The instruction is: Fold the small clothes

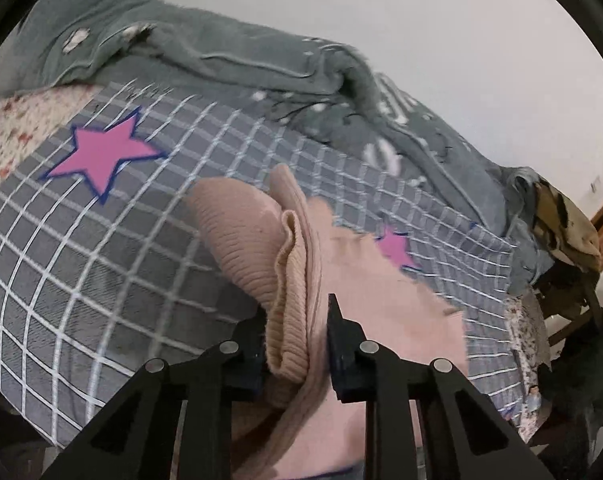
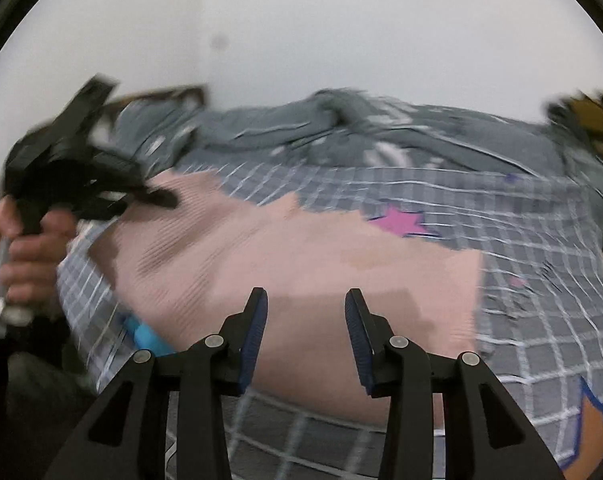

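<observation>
A pink ribbed knit garment (image 1: 261, 240) lies on a grey checked bedspread (image 1: 81, 260) with pink stars. My left gripper (image 1: 297, 320) has its jaws on either side of a bunched, folded edge of the garment and holds it raised. In the right wrist view the garment (image 2: 301, 256) lies spread flat, and the left gripper (image 2: 157, 198) shows at the left on the garment's far left edge, held by a hand. My right gripper (image 2: 306, 300) is open and empty just above the garment's near edge.
A crumpled grey-green blanket (image 1: 241, 56) lies along the far side of the bed by a white wall. A floral sheet (image 1: 17, 128) shows at the left. A brown patterned cloth (image 1: 569, 224) hangs at the right. A blue thing (image 2: 145, 332) peeks out by the garment.
</observation>
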{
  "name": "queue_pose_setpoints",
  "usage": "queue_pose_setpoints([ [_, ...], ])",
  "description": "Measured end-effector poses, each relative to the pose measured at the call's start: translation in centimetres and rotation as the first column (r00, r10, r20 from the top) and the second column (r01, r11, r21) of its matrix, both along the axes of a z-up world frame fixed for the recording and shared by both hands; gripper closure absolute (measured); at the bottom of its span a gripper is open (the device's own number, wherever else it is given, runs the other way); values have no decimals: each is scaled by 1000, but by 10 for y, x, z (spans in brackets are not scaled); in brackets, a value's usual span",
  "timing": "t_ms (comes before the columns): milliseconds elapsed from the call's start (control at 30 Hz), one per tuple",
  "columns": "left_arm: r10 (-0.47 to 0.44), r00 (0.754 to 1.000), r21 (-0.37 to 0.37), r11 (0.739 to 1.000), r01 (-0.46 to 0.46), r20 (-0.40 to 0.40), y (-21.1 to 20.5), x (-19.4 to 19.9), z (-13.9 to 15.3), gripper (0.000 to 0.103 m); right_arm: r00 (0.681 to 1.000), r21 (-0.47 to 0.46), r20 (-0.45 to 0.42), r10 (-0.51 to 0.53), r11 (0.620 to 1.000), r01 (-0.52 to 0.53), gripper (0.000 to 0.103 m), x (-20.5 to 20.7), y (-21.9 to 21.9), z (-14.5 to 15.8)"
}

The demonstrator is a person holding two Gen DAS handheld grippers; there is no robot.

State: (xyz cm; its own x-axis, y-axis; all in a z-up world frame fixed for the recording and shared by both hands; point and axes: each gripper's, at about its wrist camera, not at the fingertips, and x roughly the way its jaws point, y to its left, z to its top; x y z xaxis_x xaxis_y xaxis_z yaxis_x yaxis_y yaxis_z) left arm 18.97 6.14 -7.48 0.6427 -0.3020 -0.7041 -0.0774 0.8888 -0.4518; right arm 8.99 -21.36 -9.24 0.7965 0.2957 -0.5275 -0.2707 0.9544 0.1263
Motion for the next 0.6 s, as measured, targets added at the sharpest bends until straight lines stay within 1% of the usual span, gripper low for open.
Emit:
queue_pose_setpoints([
  [67,-20,1000,1,1000,20,-1,-21,2,14,81,999,90,-20,-43,995,44,63,6,-27,5],
  [100,-35,999,-2,999,35,-5,-37,4,21,81,997,113,-23,-70,991,72,63,7,-39,7],
  [167,-62,998,0,998,62,-13,-62,6,28,81,992,125,-25,-121,984,123,63,10,-59,9],
  [233,-97,995,12,995,97,-33,-93,8,29,81,985,137,-26,-172,975,174,63,12,-77,10],
  [300,-131,990,15,991,132,-59,-122,12,24,81,977,177,-39,-210,961,214,63,13,-98,9],
  [367,-175,980,22,984,177,-91,-158,15,11,81,967,209,-44,-251,944,255,63,13,-117,10],
  [433,-218,969,35,974,223,-113,-188,14,-5,81,951,214,-39,-307,927,308,63,9,-133,9],
  [467,-242,963,57,967,250,-120,-204,14,-14,81,937,212,-32,-349,913,348,63,5,-142,10],
  [500,-256,959,74,961,266,-124,-215,12,-20,81,929,218,-26,-369,905,365,63,1,-147,9],
  [533,-271,954,81,956,282,-126,-223,13,-25,80,927,236,-34,-374,898,371,63,0,-153,8],
  [567,-287,949,70,952,298,-134,-227,14,-30,79,929,249,-43,-367,897,365,63,1,-156,6],
  [600,-300,944,41,950,308,-139,-227,16,-30,76,934,259,-57,-353,898,355,63,2,-158,3],
])
